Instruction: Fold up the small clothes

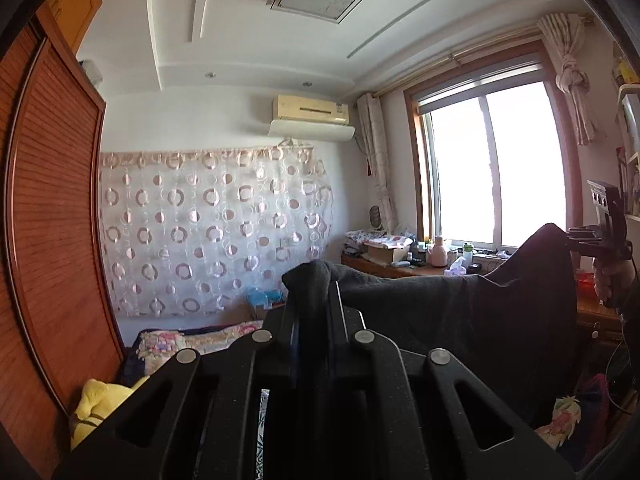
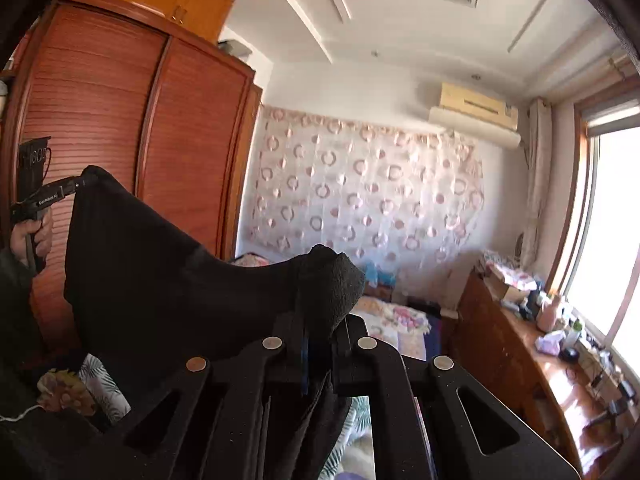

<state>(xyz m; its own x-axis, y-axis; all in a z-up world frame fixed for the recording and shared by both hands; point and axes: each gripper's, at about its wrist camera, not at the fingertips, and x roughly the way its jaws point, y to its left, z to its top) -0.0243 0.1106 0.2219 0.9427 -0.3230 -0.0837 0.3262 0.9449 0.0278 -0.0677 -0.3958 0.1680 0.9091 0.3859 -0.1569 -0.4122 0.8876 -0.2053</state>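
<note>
Left gripper (image 1: 310, 300) pinches corner of black soft cloth (image 1: 460, 312); right gripper (image 2: 316, 320) pinches other corner, probably a small garment, held up.

I see daylight glaring white through the window (image 1: 488, 168) right of my jaws; fisheye edges bend and darken.

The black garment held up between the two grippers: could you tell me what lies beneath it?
Below the black garment, floral and leaf-print bedding shows. Most of that surface is covered by the cloth.
</note>
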